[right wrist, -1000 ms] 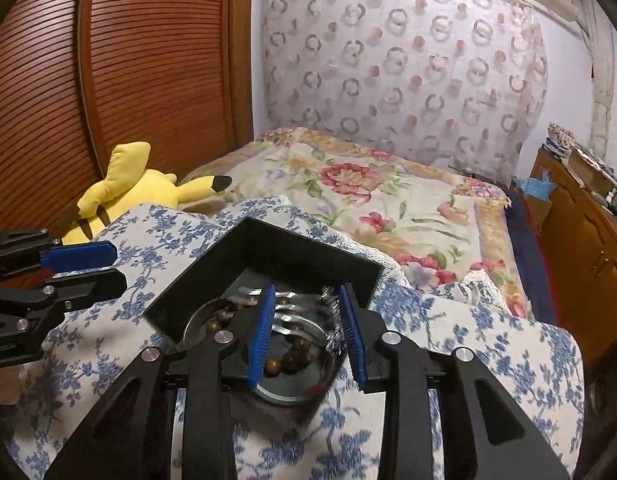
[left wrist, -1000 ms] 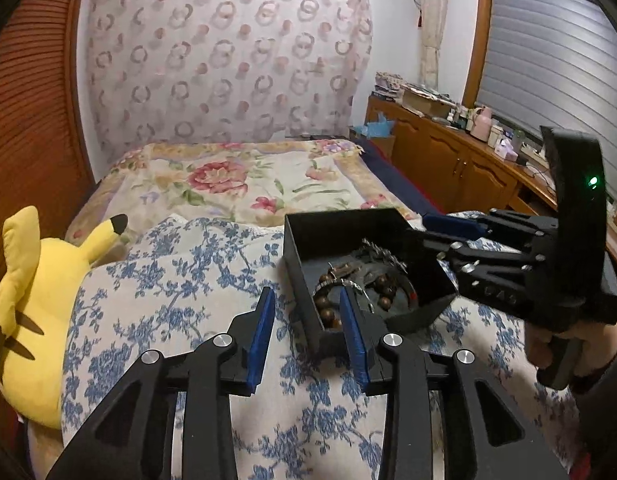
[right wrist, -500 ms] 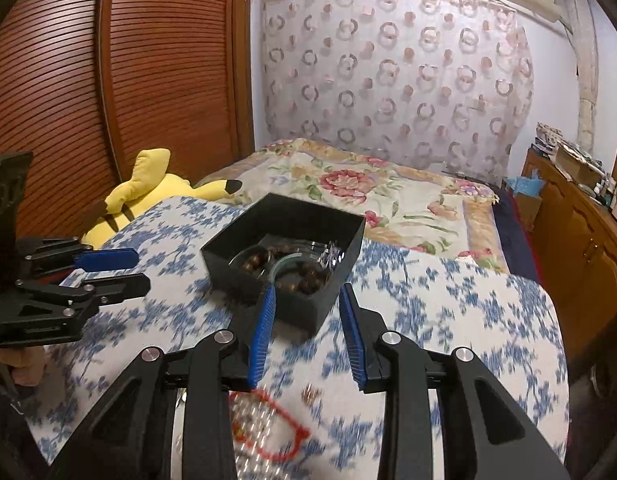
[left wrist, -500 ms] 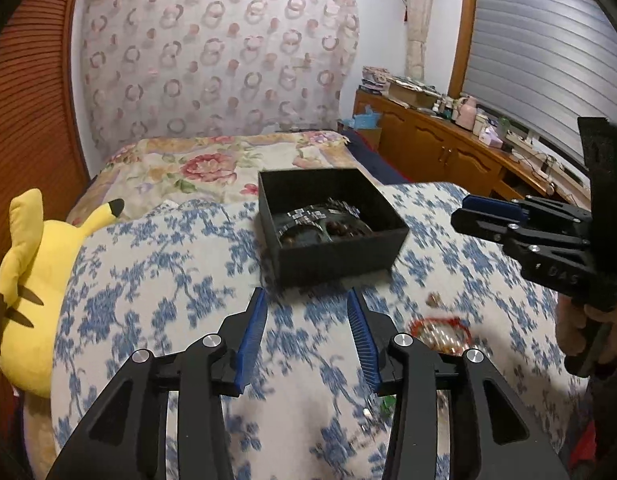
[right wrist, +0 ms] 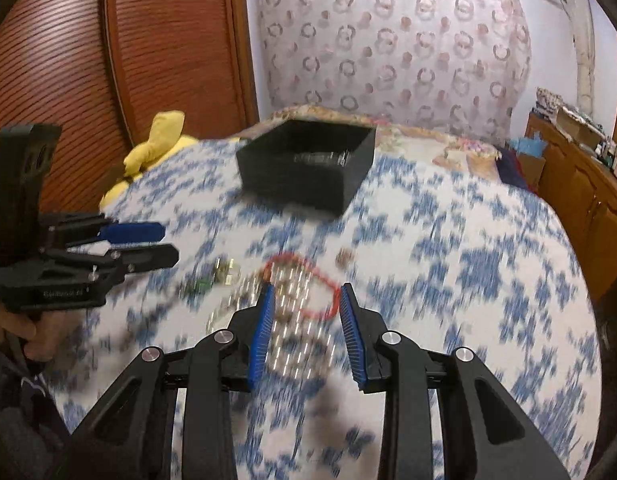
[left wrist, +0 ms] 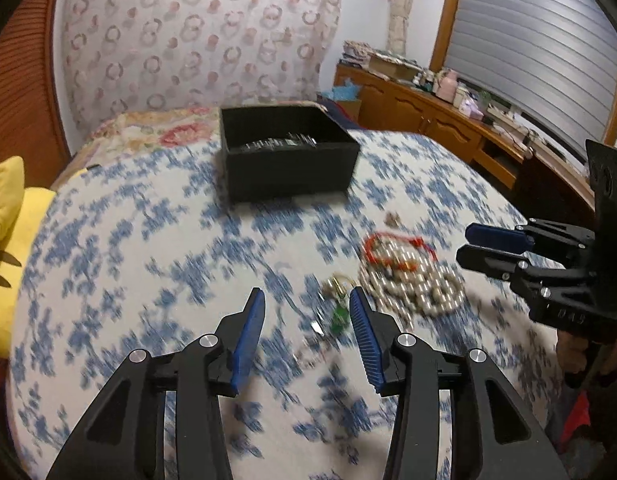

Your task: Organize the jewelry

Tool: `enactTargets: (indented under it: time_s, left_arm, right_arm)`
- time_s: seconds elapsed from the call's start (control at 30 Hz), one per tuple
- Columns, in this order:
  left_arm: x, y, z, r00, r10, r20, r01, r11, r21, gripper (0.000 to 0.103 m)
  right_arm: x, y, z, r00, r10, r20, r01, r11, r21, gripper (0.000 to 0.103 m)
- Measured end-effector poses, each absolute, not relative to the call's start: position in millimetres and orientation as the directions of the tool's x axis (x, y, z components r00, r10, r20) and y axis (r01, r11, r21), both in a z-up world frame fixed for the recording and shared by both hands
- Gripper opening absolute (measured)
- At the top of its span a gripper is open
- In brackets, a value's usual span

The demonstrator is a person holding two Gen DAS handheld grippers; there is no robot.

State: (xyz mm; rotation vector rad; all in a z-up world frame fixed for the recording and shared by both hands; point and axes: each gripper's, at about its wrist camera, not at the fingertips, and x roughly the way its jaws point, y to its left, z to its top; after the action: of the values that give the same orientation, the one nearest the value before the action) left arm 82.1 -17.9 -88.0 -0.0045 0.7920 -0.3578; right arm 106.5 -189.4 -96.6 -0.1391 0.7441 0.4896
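Left gripper: fingers spread, holding nothing, above the blue-flowered cloth near the small green-and-gold piece.
Right gripper: fingers spread, holding nothing, hanging over the heap of pearl beads; the left wrist view shows it side-on at the right edge.
Black box: open-topped, at the far side of the cloth, well apart from both grippers; something shiny and metallic lies inside, too blurred to name. Also seen from the right wrist.
Pearl beads: piled loose on the cloth, between the 2 grippers.
Red bracelet: a loop lying on the far edge of the pearl heap, touching it; in the right wrist view it lies between and just beyond the fingers.
Small gold piece: alone on the cloth between the red bracelet and the black box.
Yellow plush toy: at the left edge of the cloth, beside the brown slatted door.
Sharpness: both views are motion-blurred, so fine detail of the jewelry cannot be told.
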Motion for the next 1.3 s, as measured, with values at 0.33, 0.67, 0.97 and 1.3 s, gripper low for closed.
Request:
enactTargets:
  time_s: [0.33, 0.67, 0.97, 1.3]
  left_arm:
    - [77, -44, -96, 0.610, -0.324, -0.723, 0.373, 0.922, -0.098, 0.021]
    - [90, -59, -101, 0.596, -0.281, -0.752, 0.388, 0.921, -0.037, 0.017]
    - [94, -63, -108, 0.590, -0.245, -0.769, 0.385, 0.923, 0.001, 0.012]
    - [70, -37, -86, 0.639, -0.291, -0.712, 0.351, 0.934, -0.066, 0.005]
  right_arm:
    - [88, -207, -118, 0.592, 0.381, -0.710, -0.458, 0.884, 0.092, 0.042]
    - [88, -207, -121, 0.588, 0.401, -0.702, -0.469, 0.877, 0.108, 0.042]
    - [87, -206, -122, 0.594, 0.399, -0.699, -0.470, 0.877, 0.101, 0.042]
    - [87, -206, -122, 0.596, 0.398, -0.698, -0.470, 0.877, 0.098, 0.042]
